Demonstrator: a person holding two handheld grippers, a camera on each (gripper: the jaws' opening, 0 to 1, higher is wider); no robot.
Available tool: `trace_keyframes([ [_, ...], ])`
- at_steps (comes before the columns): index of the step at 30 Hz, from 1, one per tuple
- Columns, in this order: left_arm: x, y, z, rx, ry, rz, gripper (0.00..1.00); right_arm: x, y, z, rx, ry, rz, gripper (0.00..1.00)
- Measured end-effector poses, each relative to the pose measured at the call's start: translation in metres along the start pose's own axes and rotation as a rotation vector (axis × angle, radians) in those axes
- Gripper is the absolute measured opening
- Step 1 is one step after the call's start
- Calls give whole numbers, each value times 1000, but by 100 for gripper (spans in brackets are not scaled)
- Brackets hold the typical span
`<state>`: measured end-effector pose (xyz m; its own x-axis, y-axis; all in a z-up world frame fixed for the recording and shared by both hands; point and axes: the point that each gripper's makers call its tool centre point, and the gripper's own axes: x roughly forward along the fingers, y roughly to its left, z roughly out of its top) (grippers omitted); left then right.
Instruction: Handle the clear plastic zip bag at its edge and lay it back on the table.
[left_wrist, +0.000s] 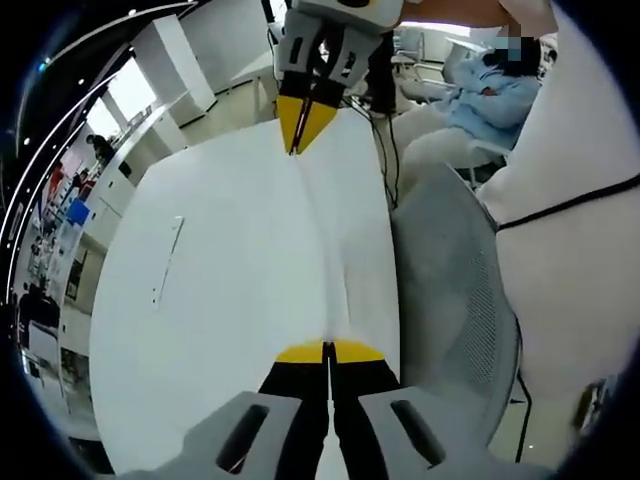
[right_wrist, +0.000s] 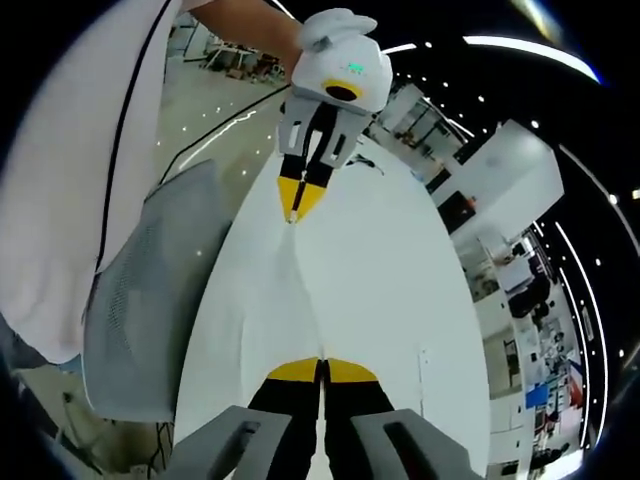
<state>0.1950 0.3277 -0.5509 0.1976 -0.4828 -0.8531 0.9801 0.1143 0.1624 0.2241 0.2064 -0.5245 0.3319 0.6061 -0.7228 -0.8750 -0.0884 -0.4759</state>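
one clear zip bag (left_wrist: 320, 250), two tools, one table (left_wrist: 200, 300), one mesh chair (left_wrist: 450, 300)

Clear plastic zip bag (left_wrist: 330, 250): outline barely discernible against the white table (left_wrist: 220, 300). Grey mesh chair (left_wrist: 450, 300): partly hidden behind the table edge. Small flat item (left_wrist: 167, 260), left of centre: too small for identification.

Both grippers — left gripper (left_wrist: 328, 352) and right gripper (right_wrist: 322, 371) — carry yellow tips on black jaws with grey housings. The table (left_wrist: 230, 300) ahead is plain white. Beside it, a grey mesh chair (left_wrist: 450, 290); the zip bag (left_wrist: 345, 270) is clear — colourless.
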Motion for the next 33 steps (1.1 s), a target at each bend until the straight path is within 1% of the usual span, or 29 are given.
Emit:
trace_keyframes([
  [8, -2, 6, 4, 9, -6, 6, 0, -1, -4, -3, 27, 11, -8, 0],
  [11, -3, 6, 4, 8, -4, 6, 0, -2, -4, -2, 38, 8, -7, 0],
  [15, -3, 7, 4, 12, 6, 5, 0, -1, -5, 2, 38, 6, -3, 5],
  [20, -2, 9, 2, 15, 16, 0, 0, 1, -5, 9, 42, -6, 5, 8],
  [26, -1, 13, 0, 19, 22, 2, 0, 6, -4, 24, 38, -29, 14, 12],
  [30, -2, 15, 1, 22, 23, 6, 0, 13, -4, 41, 39, -60, 29, 13],
  [33, -2, 17, 2, 24, 23, 13, 0, 19, -3, 60, 43, -101, 46, 13],
])
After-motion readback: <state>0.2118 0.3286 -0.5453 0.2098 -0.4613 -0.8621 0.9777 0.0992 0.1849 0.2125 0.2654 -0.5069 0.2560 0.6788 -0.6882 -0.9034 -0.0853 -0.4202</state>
